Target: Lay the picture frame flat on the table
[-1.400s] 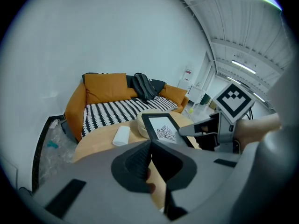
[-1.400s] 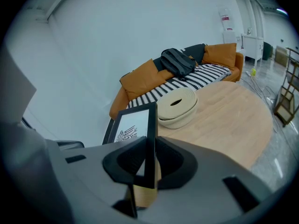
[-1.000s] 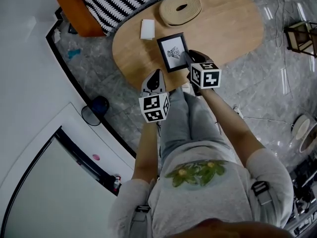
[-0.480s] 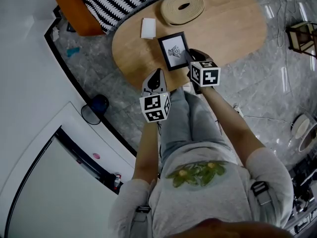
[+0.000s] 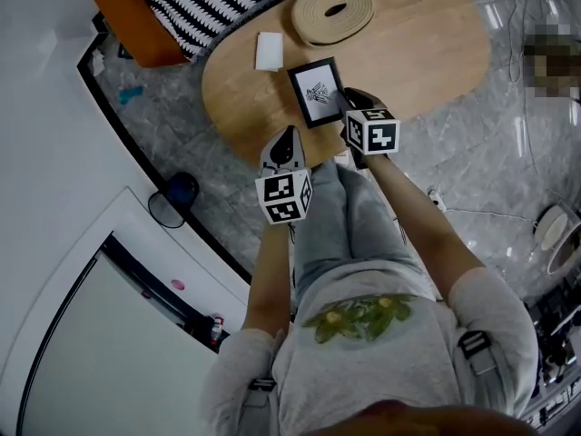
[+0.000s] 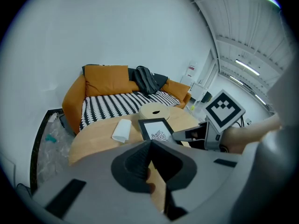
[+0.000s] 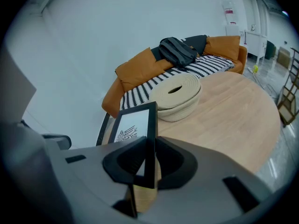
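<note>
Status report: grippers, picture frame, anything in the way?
Right gripper shut on picture frame edge. Left gripper shut, empty. White cloth and woven basket nearby, not touching frame.

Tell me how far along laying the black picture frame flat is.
Done: the right gripper is shut on the edge of the black picture frame. In hand: the frame stands edge-on between its jaws above the oval wooden table, apparently not flat. Left: lower it flat and release. The left gripper is shut, empty, near the table edge.
</note>
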Available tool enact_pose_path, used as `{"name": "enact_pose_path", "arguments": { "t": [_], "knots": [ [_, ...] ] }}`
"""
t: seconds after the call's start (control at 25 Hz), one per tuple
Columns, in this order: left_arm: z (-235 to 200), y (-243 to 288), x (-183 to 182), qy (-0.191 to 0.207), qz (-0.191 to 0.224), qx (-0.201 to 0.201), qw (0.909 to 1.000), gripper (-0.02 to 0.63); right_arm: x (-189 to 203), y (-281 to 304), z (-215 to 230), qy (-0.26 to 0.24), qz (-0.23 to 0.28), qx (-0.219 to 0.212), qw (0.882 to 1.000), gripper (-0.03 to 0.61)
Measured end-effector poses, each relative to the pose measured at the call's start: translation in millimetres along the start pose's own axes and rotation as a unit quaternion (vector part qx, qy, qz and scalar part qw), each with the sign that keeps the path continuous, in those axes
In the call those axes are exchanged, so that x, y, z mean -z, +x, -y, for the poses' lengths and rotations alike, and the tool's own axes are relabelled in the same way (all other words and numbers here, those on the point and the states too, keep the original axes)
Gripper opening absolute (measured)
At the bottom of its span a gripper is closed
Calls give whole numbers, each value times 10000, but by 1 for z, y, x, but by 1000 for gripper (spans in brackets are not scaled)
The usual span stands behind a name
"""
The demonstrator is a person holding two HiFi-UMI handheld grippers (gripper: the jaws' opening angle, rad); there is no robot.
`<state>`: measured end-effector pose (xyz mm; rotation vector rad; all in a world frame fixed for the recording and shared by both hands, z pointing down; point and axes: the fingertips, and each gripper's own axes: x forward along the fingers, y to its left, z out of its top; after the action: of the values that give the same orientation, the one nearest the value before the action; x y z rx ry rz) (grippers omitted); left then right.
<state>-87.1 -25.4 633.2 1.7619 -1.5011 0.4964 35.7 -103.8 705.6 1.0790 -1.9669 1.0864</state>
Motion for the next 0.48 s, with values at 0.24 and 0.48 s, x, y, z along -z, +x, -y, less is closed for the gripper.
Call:
{"name": "enact_pose_path", "arguments": {
  "t": [0.24,0.48],
  "knots": [
    [-1,5,3,-4,-72,10,10000,15,6,15,6,-109,-101,33,9999,73],
    [-4,10,1,14,-129,-16,9999,15,12,28,13,-249,-230,67,9994,73]
  ]
}}
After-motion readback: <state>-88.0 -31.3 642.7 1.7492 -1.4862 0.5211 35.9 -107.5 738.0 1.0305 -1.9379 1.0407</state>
